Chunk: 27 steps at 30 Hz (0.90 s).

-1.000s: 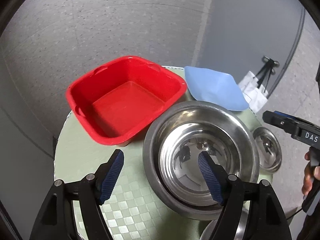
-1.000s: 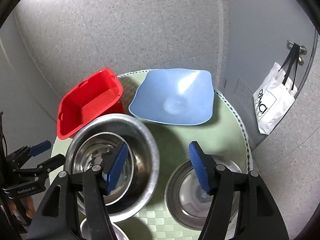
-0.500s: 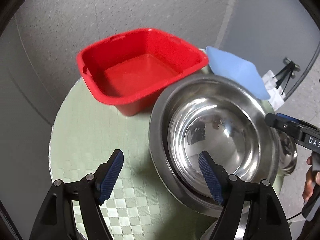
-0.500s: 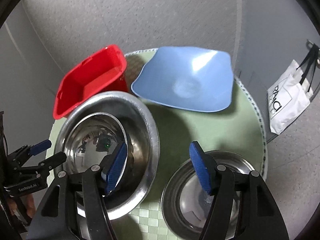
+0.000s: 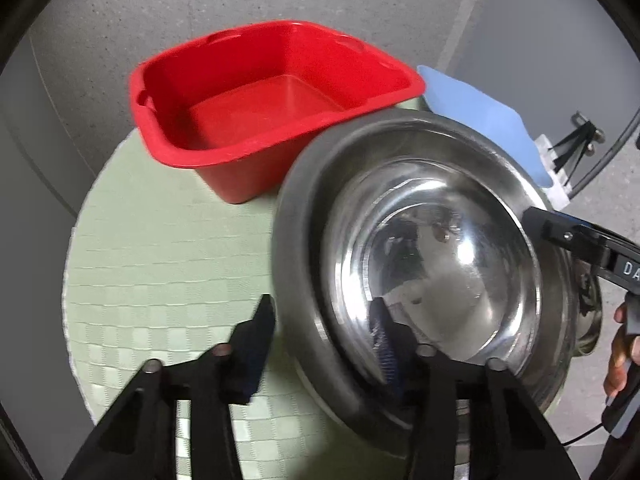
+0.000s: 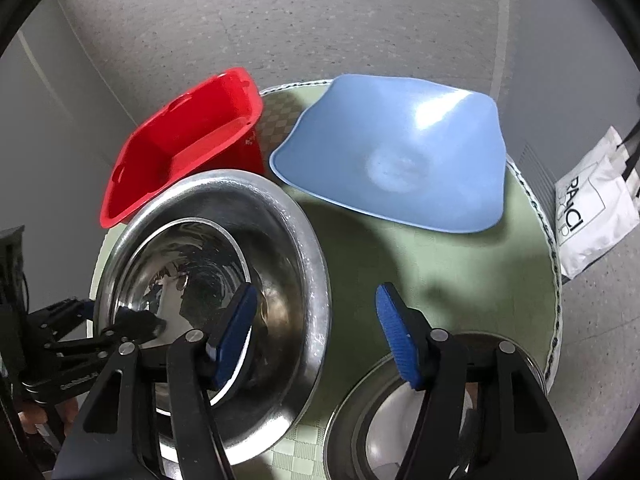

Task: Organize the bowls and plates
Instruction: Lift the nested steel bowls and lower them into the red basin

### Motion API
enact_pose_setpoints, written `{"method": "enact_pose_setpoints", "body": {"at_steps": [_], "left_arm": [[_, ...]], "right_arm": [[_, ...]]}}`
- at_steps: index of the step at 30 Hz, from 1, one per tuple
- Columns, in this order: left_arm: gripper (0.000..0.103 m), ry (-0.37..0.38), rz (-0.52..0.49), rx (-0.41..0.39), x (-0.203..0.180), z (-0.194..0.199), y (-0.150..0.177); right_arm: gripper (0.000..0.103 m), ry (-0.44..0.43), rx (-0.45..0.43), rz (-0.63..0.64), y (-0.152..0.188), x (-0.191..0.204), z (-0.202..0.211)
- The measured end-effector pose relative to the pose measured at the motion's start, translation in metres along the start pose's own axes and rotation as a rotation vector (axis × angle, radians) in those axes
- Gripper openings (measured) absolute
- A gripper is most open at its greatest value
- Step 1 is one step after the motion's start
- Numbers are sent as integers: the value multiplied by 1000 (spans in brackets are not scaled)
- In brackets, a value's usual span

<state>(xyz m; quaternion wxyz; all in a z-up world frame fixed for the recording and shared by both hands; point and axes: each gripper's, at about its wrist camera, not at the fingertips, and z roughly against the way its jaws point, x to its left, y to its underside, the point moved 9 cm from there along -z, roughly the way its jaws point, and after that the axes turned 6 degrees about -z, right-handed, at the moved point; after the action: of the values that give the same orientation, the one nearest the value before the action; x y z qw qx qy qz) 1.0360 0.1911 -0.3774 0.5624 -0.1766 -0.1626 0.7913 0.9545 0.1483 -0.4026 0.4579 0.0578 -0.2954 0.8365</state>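
Left wrist: left claw (image 5: pixel 324 344) straddles steel bowl (image 5: pixel 420 256) rim.

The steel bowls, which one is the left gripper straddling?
The big steel bowl beside the red tub: its rim sits between the left gripper jaws; it holds another bowl.

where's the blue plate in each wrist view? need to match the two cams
Left wrist: blue plate is a sliver at upper right, behind the big steel bowl and right of the red tub.
Right wrist: blue plate fills the upper centre-right, fully visible on the green table.
Shared landmark: the red tub, just left of the plate in both views.
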Motion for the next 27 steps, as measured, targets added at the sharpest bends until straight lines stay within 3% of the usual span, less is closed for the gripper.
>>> {"method": "enact_pose_setpoints", "body": {"at_steps": [3, 8, 10, 12, 14, 21, 27], "left_arm": [[30, 2, -11, -5, -5, -3, -2], [28, -2, -1, -8, -6, -8, -3], [27, -11, -3, -11, -9, -9, -3], [25, -12, -4, -12, -11, -7, 0], [24, -13, 1, -14, -14, -8, 0], [24, 7, 24, -38, -17, 12, 6], [24, 43, 37, -98, -23, 53, 2]], "right_arm": [[53, -26, 7, 4, 0, 2, 0], [52, -41, 7, -32, 1, -10, 1], [44, -37, 28, -22, 5, -10, -4], [26, -50, 50, -6, 10, -5, -10], [17, -69, 66, 6, 13, -1, -15], [17, -91, 47, -7, 11, -3, -4], [17, -125, -30, 21, -1, 5, 42]]}}
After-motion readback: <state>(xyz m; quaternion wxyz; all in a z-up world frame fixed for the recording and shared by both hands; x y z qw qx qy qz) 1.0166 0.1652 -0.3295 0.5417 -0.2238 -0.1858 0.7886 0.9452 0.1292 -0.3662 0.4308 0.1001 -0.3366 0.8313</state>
